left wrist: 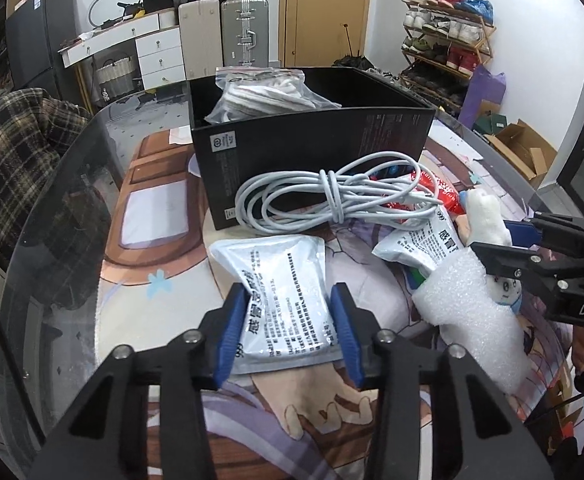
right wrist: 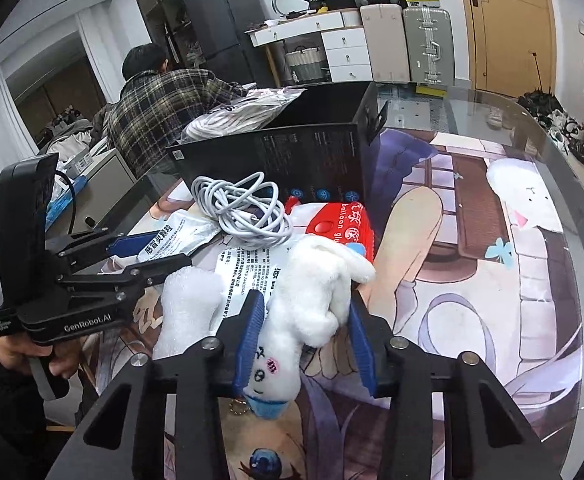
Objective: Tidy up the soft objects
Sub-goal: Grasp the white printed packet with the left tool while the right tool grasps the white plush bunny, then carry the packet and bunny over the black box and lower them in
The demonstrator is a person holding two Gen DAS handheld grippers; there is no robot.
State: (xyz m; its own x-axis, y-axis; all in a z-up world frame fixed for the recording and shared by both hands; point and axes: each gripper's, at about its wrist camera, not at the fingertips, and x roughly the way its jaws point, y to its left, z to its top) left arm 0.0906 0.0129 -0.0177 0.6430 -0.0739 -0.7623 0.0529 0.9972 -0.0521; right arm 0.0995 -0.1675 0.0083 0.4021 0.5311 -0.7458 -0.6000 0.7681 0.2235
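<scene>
A black box (left wrist: 312, 148) stands on the table with a bagged cloth (left wrist: 263, 94) in it. In front lie a coiled grey cable (left wrist: 332, 200), two silver medicine pouches (left wrist: 287, 300) (left wrist: 420, 244), a white foam wrap (left wrist: 472, 312) and a red balloon pack (right wrist: 340, 224). My left gripper (left wrist: 289, 328) is open, its blue pads on either side of the near pouch. My right gripper (right wrist: 304, 336) is open around a white plush toy (right wrist: 312, 308); the pads stand beside it.
The table carries a printed anime mat (right wrist: 472, 248) under glass. A person in a plaid shirt (right wrist: 159, 116) sits at the far side. Suitcases (left wrist: 243, 32), drawers and a shoe rack (left wrist: 448, 40) line the wall.
</scene>
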